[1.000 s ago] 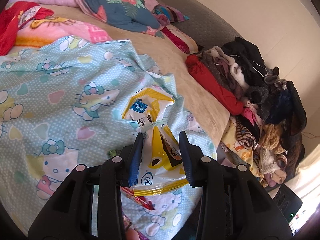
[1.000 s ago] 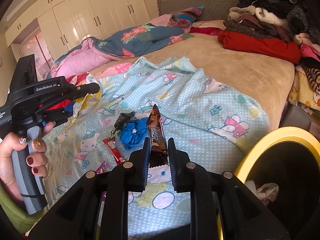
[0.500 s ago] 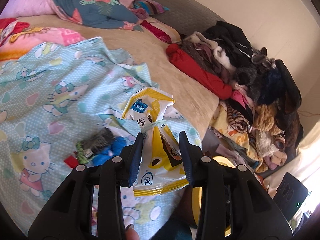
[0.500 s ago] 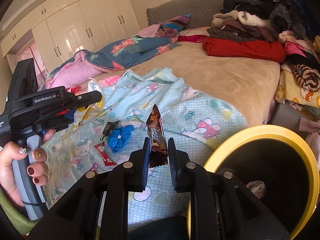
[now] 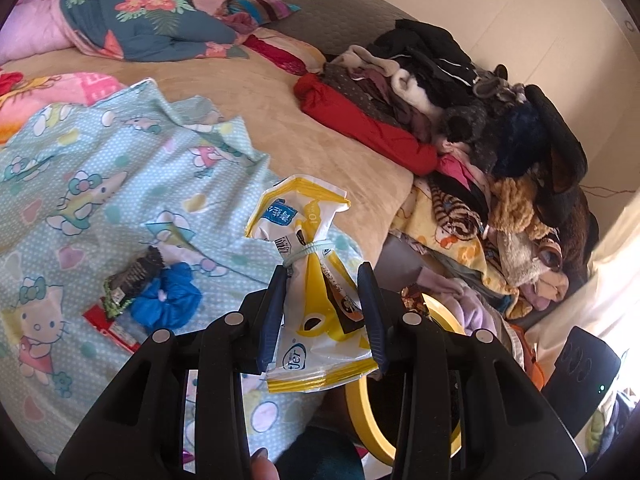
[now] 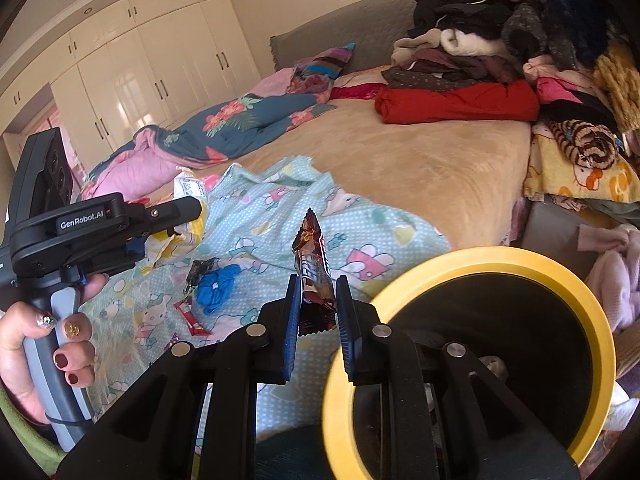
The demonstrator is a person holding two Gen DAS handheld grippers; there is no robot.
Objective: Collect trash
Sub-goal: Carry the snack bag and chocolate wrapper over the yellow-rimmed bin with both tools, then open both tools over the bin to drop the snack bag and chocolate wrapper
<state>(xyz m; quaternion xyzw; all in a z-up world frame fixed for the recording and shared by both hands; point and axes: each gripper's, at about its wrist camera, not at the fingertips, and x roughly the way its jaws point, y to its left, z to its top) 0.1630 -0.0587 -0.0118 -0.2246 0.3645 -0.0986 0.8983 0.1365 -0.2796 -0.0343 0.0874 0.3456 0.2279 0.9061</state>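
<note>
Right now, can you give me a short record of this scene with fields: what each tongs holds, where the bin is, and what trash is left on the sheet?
left tongs: shut on yellow bag, tied with a band
right tongs: shut on brown wrapper
bin: yellow rim, black inside, beside the bed, right of the right tongs
in bin: some pale trash at the bottom
left on sheet: blue glove, dark wrapper, red wrapper
bed, far side: pile of clothes
</note>
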